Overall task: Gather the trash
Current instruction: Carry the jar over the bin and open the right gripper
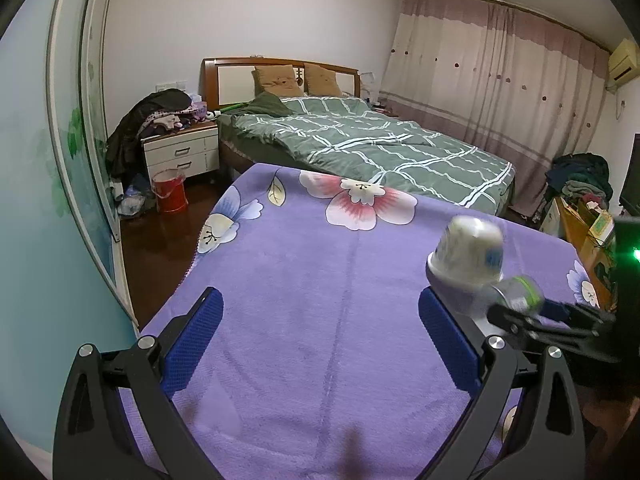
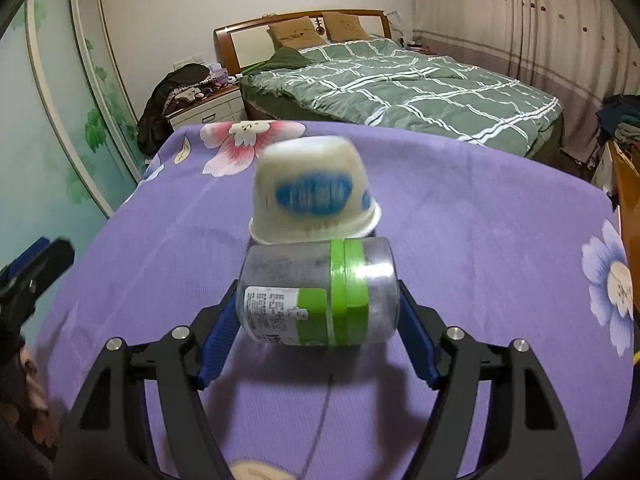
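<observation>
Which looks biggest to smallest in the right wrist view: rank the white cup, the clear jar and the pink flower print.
1. clear jar, though it lies nearest the camera, which inflates it.
2. white cup, upside down just behind the jar.
3. pink flower print, close to the cup in spread, so that ranking is unsure.

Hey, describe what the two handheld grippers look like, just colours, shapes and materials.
Both the left gripper and the right gripper match: black angular plastic frames with triangular cut-outs, round silver bolts at the joints, and flat blue textured pads lining the fingers. No cables or sleeves show.
</observation>
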